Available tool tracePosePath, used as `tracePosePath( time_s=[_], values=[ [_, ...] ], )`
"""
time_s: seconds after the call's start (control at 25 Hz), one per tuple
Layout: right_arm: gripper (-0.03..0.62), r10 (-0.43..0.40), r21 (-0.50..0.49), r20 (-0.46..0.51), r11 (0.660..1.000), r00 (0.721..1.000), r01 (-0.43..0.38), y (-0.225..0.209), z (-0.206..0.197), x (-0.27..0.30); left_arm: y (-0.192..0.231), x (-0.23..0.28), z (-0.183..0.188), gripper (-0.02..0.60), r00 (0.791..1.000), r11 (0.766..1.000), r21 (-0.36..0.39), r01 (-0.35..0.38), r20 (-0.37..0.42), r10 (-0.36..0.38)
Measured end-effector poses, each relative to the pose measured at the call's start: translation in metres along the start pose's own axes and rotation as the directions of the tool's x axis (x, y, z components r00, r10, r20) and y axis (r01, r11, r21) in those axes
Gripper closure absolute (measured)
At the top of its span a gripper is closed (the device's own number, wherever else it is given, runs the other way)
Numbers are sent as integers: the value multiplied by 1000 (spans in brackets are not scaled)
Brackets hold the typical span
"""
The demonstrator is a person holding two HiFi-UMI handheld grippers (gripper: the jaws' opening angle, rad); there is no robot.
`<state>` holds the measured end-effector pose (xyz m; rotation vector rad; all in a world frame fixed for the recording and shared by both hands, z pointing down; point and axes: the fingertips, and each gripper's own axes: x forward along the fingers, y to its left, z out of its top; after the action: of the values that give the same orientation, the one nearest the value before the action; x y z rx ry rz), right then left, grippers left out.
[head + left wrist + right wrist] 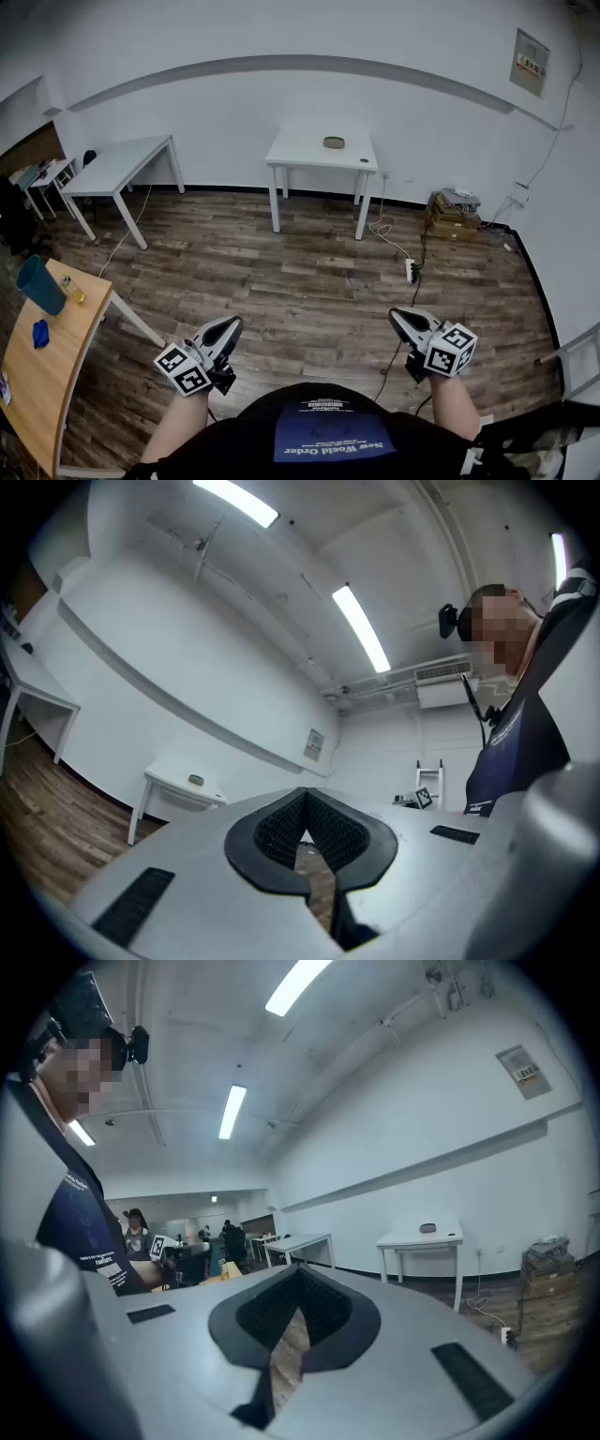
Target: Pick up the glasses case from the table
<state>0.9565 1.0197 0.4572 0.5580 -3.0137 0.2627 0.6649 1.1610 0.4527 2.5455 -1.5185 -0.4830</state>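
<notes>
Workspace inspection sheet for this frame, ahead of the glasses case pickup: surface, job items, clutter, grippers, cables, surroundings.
Surface: white table against the far wall, across the wood floor.
Job's things: glasses case lies on that table, untouched.
Clutter: wooden desk at left carries a teal container, a yellow bottle and a blue item.
Grippers: left gripper and right gripper both shut, nothing between the jaws, held low near the person, far from the case.
Cables: power strip on the floor right of the table, a white lead behind it, a dark cord running toward the person.
Surroundings: second white table at left; boxes by the right wall.
</notes>
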Motion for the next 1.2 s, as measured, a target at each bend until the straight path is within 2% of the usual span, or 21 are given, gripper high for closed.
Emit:
tracePosePath(
  time_s=[0.48, 0.64, 1.2],
  values=[
    [592, 20, 2, -4, 1000, 1000, -20, -5, 1, 5, 4, -1, 2, 581, 1000, 1000, -6, -16, 18, 16],
    [592, 13, 32, 14, 999, 1000, -14, -9, 1, 4, 5, 0, 0, 581, 1000, 1000, -11, -16, 18, 16],
    [592, 29, 24, 7, 999, 1000, -29, -9, -4, 10, 10, 5, -4, 581, 1000, 1000, -21, -4, 10, 4]
  ],
)
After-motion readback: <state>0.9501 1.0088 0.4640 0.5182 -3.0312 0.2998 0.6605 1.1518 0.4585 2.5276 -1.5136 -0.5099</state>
